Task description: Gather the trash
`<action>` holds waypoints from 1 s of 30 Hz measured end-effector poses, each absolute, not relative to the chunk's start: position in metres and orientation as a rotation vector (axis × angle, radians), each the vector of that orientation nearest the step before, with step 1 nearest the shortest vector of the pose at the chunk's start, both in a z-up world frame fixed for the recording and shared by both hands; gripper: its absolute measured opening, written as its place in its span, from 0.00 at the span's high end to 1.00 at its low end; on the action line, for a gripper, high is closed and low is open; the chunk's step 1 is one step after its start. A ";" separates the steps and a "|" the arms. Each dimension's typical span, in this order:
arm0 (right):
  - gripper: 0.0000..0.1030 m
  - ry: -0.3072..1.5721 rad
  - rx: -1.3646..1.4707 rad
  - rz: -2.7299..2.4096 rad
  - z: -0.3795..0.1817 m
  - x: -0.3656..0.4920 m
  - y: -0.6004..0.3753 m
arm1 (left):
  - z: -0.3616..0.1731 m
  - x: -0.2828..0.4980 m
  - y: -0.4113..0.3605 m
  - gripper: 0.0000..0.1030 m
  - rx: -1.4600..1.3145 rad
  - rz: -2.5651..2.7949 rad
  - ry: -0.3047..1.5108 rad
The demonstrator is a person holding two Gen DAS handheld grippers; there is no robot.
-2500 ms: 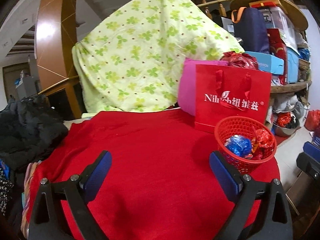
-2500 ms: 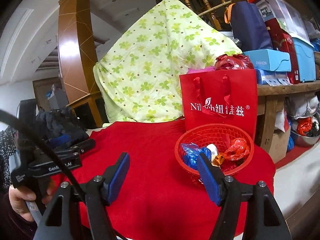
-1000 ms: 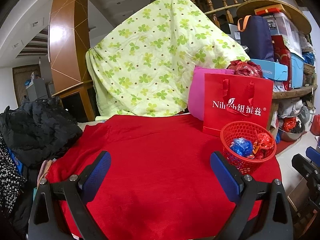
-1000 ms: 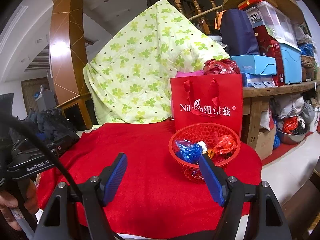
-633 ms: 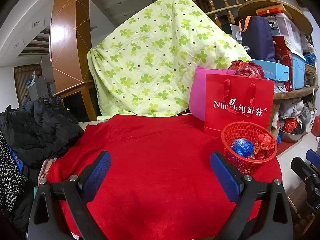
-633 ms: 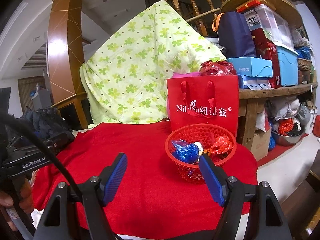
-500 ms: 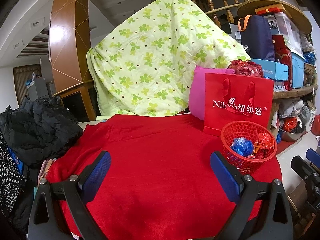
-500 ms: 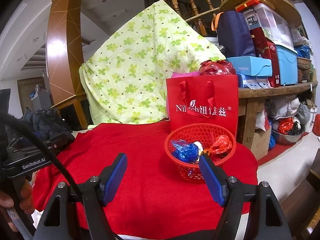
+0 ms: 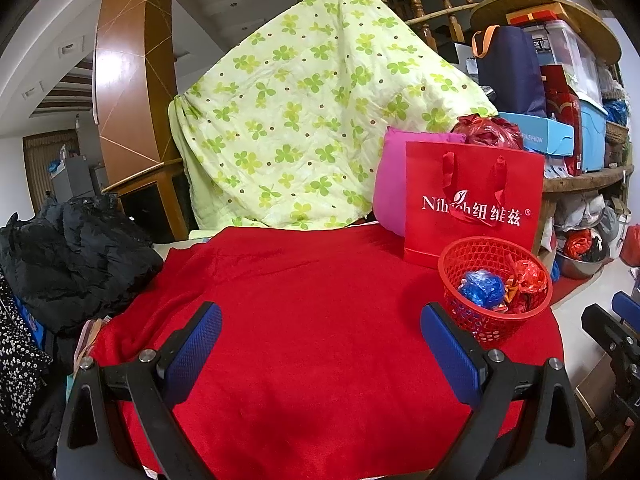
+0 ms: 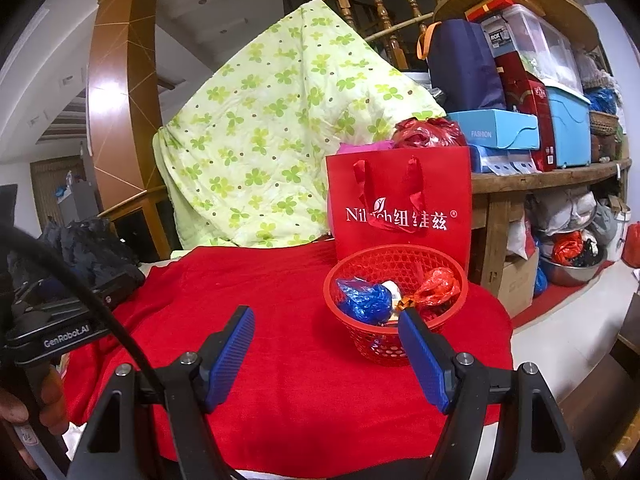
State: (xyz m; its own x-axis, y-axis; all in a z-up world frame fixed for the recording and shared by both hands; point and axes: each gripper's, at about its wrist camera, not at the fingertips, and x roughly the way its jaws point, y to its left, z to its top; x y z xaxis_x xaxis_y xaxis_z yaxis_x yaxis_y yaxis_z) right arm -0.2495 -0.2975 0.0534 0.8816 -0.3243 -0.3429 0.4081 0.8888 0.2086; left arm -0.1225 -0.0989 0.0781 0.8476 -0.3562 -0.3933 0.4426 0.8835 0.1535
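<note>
Since the earlier frames we see almost no change; both hands stay still. Our left claw (image 9: 320, 344) and right claw (image 10: 326, 354) hover wide open and empty above the red table (image 9: 312, 280). The trash (image 10: 362, 300), perhaps crumpled bags, lies in the red basket (image 10: 404, 258).

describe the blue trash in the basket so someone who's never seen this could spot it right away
Start at the table under the red cloth, then the red paper bag with white lettering standing at its far right. Just in front sits a round red mesh basket. The blue trash is the crumpled shiny blue plastic wad on its left side, the only blue piece beside an orange-red wad.
</note>
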 end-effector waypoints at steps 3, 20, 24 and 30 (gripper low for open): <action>0.25 0.305 0.279 -0.389 0.054 -0.249 -0.298 | 0.076 -0.123 -0.102 0.04 0.250 -0.429 0.369; 0.25 0.301 0.299 -0.422 0.054 -0.256 -0.309 | 0.076 -0.125 -0.116 0.04 0.279 -0.466 0.378; 0.25 0.303 0.298 -0.424 0.054 -0.256 -0.310 | 0.076 -0.125 -0.117 0.04 0.281 -0.471 0.376; 0.25 0.303 0.299 -0.434 0.054 -0.256 -0.312 | 0.075 -0.125 -0.125 0.04 0.276 -0.482 0.385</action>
